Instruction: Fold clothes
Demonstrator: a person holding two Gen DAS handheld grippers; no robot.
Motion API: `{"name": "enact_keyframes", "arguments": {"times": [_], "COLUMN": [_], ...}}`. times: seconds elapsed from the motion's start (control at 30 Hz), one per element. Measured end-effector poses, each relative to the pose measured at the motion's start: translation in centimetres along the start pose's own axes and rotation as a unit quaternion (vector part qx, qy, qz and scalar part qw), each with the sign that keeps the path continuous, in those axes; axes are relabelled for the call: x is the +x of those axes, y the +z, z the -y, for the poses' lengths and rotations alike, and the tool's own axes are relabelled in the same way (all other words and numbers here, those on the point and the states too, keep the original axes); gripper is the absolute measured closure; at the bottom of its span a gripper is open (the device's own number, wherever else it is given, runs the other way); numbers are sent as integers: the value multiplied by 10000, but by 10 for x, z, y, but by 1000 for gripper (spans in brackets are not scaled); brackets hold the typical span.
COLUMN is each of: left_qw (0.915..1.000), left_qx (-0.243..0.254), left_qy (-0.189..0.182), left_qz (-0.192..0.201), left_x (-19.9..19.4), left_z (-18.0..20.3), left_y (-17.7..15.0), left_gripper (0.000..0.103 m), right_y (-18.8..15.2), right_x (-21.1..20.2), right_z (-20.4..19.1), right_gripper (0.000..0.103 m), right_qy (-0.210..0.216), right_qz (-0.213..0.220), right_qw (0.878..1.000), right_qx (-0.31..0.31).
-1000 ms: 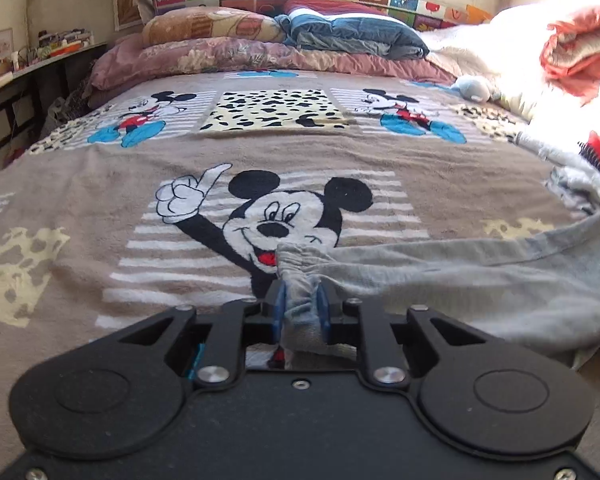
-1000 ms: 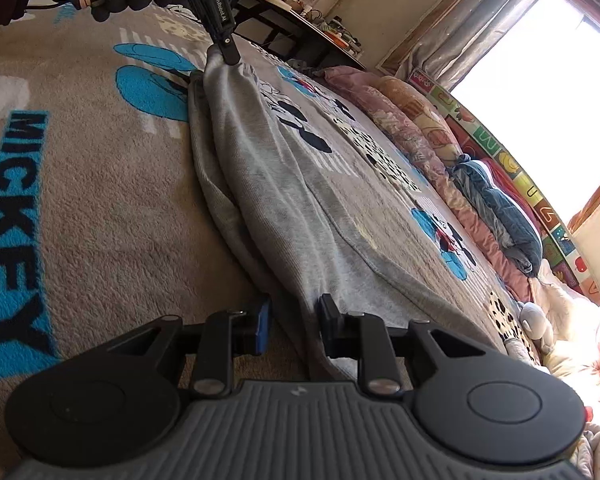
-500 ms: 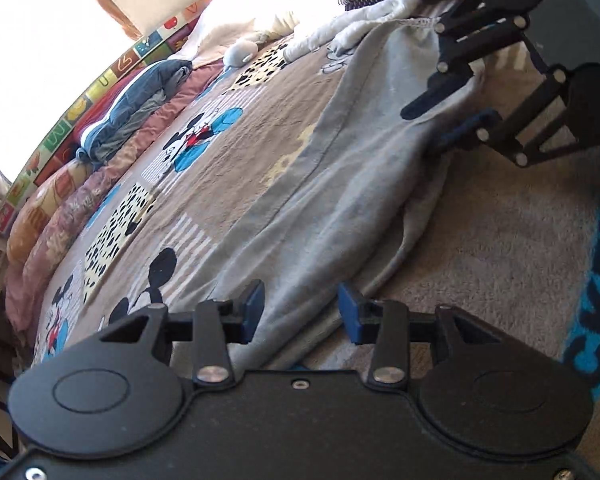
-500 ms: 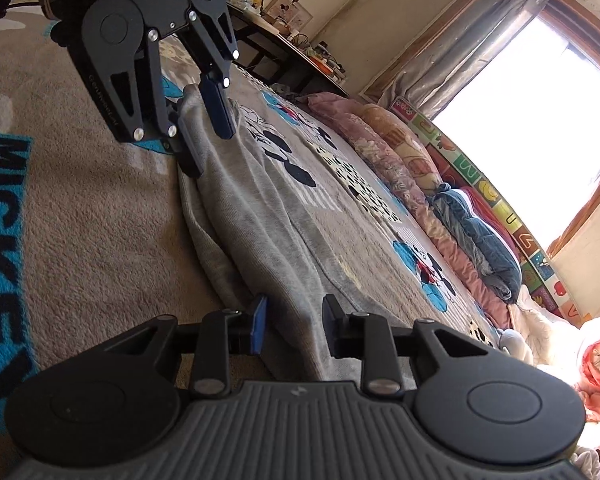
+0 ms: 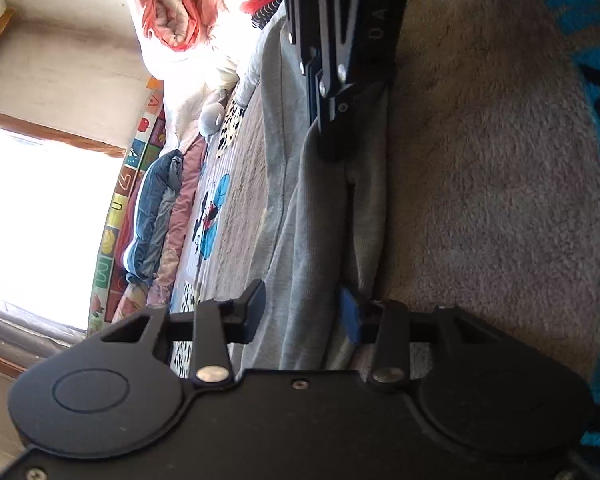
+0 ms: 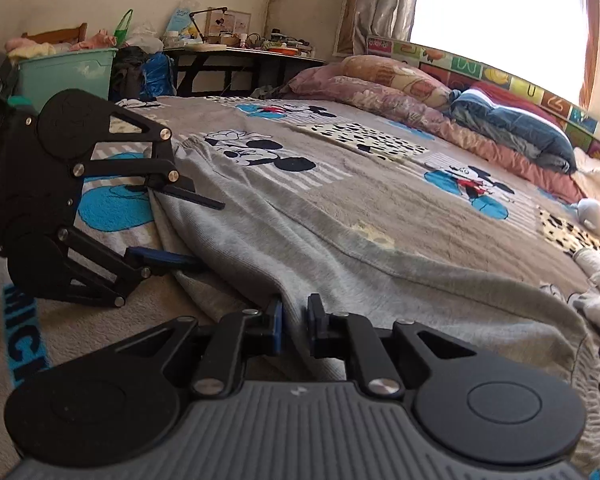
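A grey garment point(image 6: 300, 248) lies stretched across the Mickey Mouse blanket point(image 6: 380, 168) on the bed. My left gripper point(image 5: 302, 314) is open, its jaws straddling the garment's folded edge point(image 5: 320, 216); it shows in the right wrist view point(image 6: 196, 232) as open around the cloth. My right gripper point(image 6: 294, 320) is shut on a fold of the grey garment at the near edge. In the left wrist view the right gripper point(image 5: 332, 136) presses into the same cloth farther along.
Pillows point(image 6: 400, 80) and a folded blue quilt point(image 6: 512, 124) lie at the head of the bed. A heap of clothes and an orange quilt point(image 5: 176, 4) sit at the far side. A green bin point(image 6: 68, 72) and cluttered desk point(image 6: 240, 48) stand beside the bed.
My left gripper let go of the garment's end, opened, rolled sideways and moved in along the cloth's edge toward the right gripper. The right gripper stayed on the cloth.
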State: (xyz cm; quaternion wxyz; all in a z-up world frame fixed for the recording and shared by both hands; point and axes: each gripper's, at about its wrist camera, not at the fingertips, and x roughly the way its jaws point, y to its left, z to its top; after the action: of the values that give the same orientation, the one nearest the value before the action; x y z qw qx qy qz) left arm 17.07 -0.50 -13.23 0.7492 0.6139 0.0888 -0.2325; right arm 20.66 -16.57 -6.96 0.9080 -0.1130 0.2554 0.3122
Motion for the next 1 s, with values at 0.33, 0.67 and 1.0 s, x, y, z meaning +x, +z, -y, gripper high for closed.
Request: {"name": "enact_keyframes", "arguments": {"times": [0.33,0.67,1.0], "left_qw": [9961,9859,9759], "left_qx": [468,-1540,-1940], "left_qy": [685,-232,-913], "left_qz": [310,610,395], "left_x": [-2,-18,-17], "left_z": [8,-52,-50], "left_y": [-6,-11,-20], "left_gripper": [71,99,97], "right_y": [-18,1,-18], "right_x": [10,-24,-41], "right_z": [73,51,-65], "right_gripper": [88,46,77], "right_qy": [1213,335,-1191], "right_qz": [-192,449,788], "right_qw": [9494,9805,9585], "right_qx": [2890,1885,-2468]}}
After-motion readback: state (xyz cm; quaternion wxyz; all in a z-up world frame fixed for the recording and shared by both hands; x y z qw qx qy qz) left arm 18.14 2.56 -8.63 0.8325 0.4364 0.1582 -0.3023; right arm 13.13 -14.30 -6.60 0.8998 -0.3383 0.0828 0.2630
